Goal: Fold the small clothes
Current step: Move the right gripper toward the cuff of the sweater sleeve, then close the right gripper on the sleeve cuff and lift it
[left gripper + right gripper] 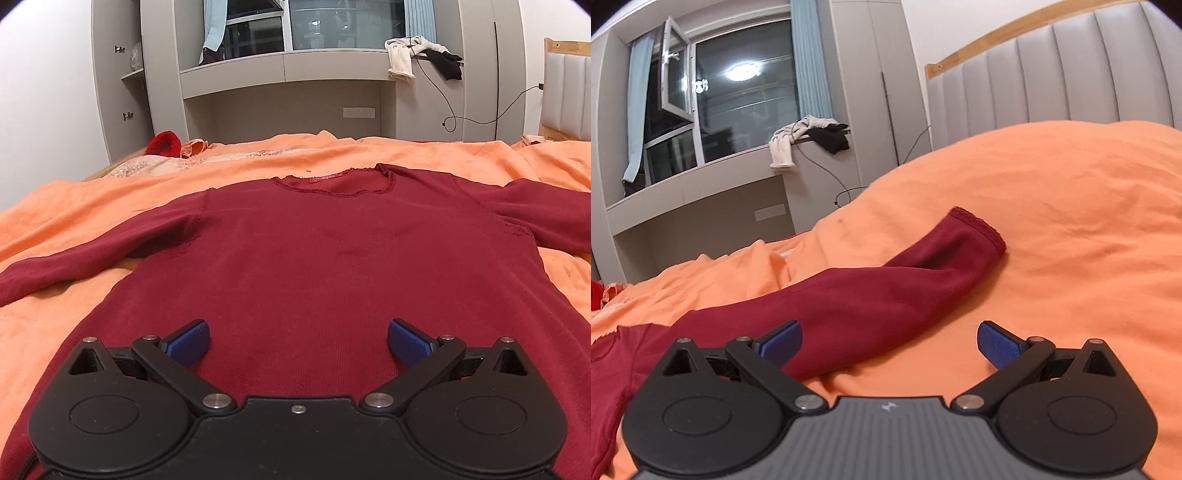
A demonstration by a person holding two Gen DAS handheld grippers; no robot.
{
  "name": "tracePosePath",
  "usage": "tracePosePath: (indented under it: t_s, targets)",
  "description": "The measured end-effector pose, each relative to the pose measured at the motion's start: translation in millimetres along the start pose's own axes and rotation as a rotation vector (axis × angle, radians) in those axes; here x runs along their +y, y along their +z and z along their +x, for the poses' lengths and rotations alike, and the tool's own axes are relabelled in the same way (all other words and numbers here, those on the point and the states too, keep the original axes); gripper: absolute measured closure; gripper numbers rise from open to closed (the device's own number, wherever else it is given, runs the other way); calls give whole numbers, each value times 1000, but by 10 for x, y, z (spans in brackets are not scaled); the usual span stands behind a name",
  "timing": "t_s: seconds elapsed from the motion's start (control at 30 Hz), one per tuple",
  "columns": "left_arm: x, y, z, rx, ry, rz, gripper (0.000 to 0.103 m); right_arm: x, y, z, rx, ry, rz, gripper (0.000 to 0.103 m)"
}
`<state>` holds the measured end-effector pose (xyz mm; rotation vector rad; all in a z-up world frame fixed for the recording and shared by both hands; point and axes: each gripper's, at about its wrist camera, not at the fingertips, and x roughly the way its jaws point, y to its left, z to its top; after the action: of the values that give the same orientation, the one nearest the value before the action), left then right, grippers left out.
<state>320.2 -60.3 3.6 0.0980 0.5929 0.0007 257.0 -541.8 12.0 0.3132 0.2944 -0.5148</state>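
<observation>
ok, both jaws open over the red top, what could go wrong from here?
1. The right gripper sits mid-sleeve, far from the cuff; a grasp there may leave the cuff dragging or bunching.
2. The orange blanket is loose and wrinkled under the red top; jaws could pinch both.
3. The left gripper is over the body's middle, not an edge; a pinch there would crumple it.

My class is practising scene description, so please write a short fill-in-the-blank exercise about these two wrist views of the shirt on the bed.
1. The dark red shirt lies spread flat on an ____ blanket.
2. The left tool hovers above the shirt with its jaws ____.
3. The right tool points toward the shirt's long ____.
4. The pads on both tools are ____.

Missing words: orange; open; sleeve; blue
</observation>
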Motion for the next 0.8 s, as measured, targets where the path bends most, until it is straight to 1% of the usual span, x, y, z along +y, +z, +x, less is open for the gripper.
tracePosePath:
  t_s: [0.17,0.3,0.37,0.43,0.47,0.53,0.57,0.63,0.67,0.73,0.8]
  targets:
    - [-24,-15,12,1,5,12,0,-187,0,20,-38,-41,102,0]
    - [-30,-20,13,-1,6,14,0,-335,50,97,-82,-31,181,1]
    - [-30,-19,13,-1,6,15,0,-389,94,187,-94,-36,203,5]
    - [-33,-23,11,-3,6,18,0,-448,140,287,-103,-50,221,13]
    - [-33,-25,11,-4,7,20,0,-498,166,352,-105,-54,240,15]
    - [-38,-29,16,-4,8,23,0,-595,214,450,-99,-51,275,26]
    - [-39,-35,19,-3,10,28,0,-650,237,506,-100,-49,290,29]
    - [-57,-44,26,-3,15,39,0,-720,262,582,-100,-40,306,47]
    - [-69,-49,29,-4,19,45,0,-751,265,613,-94,-33,316,53]
    - [-77,-52,27,-7,23,53,0,-800,257,680,-73,-25,340,83]
    - [-82,-47,22,-10,24,53,0,-817,252,688,-71,-11,353,89]
